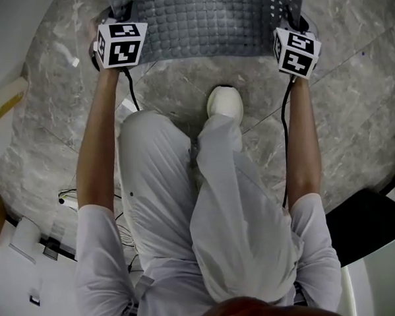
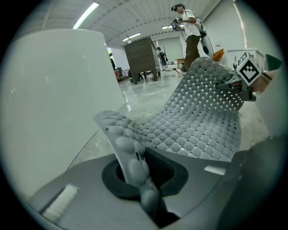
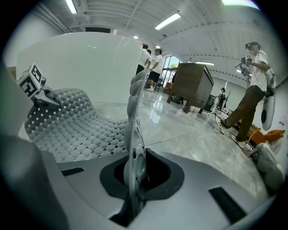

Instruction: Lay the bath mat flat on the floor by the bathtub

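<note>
A grey, bubble-textured bath mat (image 1: 203, 21) with rows of small holes is being held stretched between two hand-held tongs, above a marbled floor (image 1: 181, 89) and ahead of the person's white shoe (image 1: 224, 103). The step in hand is judged to be the setting-down: the mat is being carried by its near edge, one corner in each tool, and is not yet lying flat. The left tongs (image 2: 140, 173) are being held almost together, clamped on the mat's left corner, whose knobbly edge is being pinched between the jaws. The right tongs (image 3: 133, 175) are likewise nearly closed, clamped on the right corner, which is being seen edge-on as a thin upright strip. Between the two grips the mat is sagging in a shallow curve with its middle hanging low; whether it is touching the floor cannot be told. The white wall of the bathtub (image 2: 54, 103) is rising just beside the mat. The next move is judged to call for both corners being brought down evenly, so that the sheet is spread without folds alongside the tub before the jaws are opened.
</note>
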Tool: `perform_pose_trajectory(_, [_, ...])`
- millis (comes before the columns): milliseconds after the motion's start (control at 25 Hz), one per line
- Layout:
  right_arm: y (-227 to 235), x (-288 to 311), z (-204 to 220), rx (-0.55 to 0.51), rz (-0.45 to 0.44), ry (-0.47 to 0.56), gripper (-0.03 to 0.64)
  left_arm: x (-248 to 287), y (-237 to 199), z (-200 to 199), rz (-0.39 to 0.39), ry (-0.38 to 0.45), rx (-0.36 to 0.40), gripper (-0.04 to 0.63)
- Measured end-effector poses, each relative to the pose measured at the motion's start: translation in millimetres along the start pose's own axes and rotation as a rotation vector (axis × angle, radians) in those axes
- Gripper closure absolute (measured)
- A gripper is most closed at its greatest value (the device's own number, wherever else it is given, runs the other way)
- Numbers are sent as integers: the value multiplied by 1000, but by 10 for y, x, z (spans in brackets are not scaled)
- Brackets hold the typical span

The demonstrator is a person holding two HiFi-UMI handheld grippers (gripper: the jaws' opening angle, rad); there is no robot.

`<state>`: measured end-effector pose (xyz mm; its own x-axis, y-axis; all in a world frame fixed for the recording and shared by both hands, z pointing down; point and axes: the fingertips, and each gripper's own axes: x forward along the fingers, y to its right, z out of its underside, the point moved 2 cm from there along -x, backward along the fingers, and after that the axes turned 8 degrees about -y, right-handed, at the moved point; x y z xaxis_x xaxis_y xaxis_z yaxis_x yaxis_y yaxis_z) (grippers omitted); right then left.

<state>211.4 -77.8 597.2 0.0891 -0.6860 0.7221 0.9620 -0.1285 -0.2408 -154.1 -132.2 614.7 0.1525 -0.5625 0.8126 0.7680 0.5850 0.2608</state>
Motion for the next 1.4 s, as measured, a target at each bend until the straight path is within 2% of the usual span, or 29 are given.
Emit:
perform_pose_trajectory(320, [117, 342, 118, -64, 31, -90, 600, 243, -174, 220, -21, -88, -5, 566])
perform_pose_trajectory(640, [301, 636, 232, -90, 39, -151, 598, 459, -308, 422, -4, -153, -72, 552])
perform_pose_trajectory(920, [510, 902, 386, -118, 49, -229, 595, 600, -347, 529, 12, -193, -89, 535])
perform_pose_trajectory(1120, [560, 1018, 429, -109, 17, -218, 589, 644, -372, 564, 20, -200, -100, 523])
perform_pose_trajectory(1240, [600, 1058, 453, -143, 7, -222, 572, 676, -399, 603, 49, -211, -156, 519])
perform_pose_trajectory(1400, [697, 1048, 425, -81, 1, -175, 510, 682, -456, 634, 53, -209, -196, 491])
